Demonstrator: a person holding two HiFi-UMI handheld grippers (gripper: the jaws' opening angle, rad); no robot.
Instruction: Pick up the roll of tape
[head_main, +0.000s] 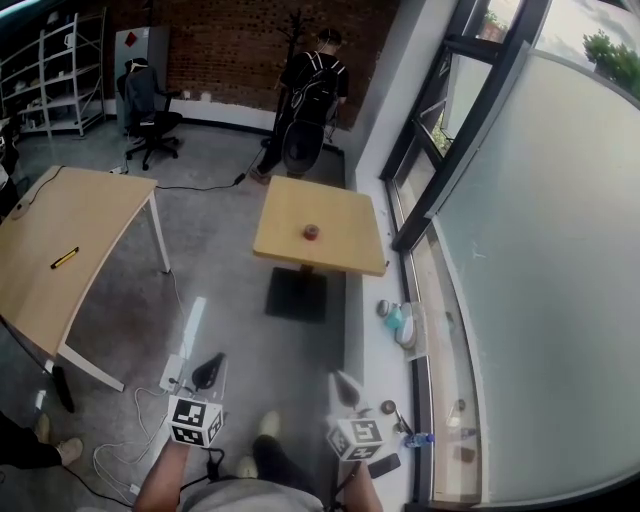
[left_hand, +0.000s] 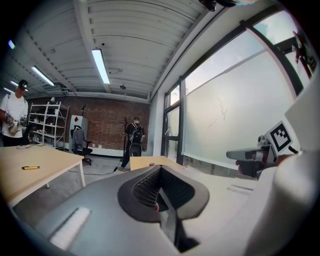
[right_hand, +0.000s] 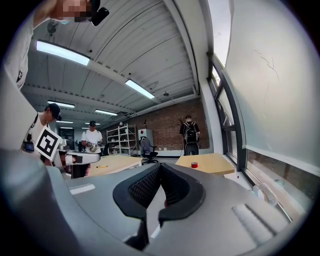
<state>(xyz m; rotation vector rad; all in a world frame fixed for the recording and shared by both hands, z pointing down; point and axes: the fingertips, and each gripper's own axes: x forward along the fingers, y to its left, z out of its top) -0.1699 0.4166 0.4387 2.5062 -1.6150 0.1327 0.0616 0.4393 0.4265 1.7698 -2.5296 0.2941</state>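
Two hand-held grippers show at the bottom of the head view. The left gripper (head_main: 208, 368) and the right gripper (head_main: 343, 386) each have their dark ribbed jaws closed together with nothing between them. Both are held low over the grey floor, well apart from the task's thing.

There are two tables. A square light-wood pedestal table (head_main: 345, 248) stands by the glazed wall, and a long light-wood table (head_main: 50, 215) stands off to the left with one yellow-and-black tool (head_main: 65, 257) on it.

A single red roll of tape (head_main: 311, 232) sits alone near the middle of the square table. It is small, squat and round, and probably lies flat, though it is too small to be sure.

Beyond that table one person with a black backpack (head_main: 315, 85) stands before the brick wall. One black office chair (head_main: 148, 110) and one metal shelving unit (head_main: 62, 70) are further left. The right gripper view also shows two people in white shirts (right_hand: 92, 139) behind the long table.
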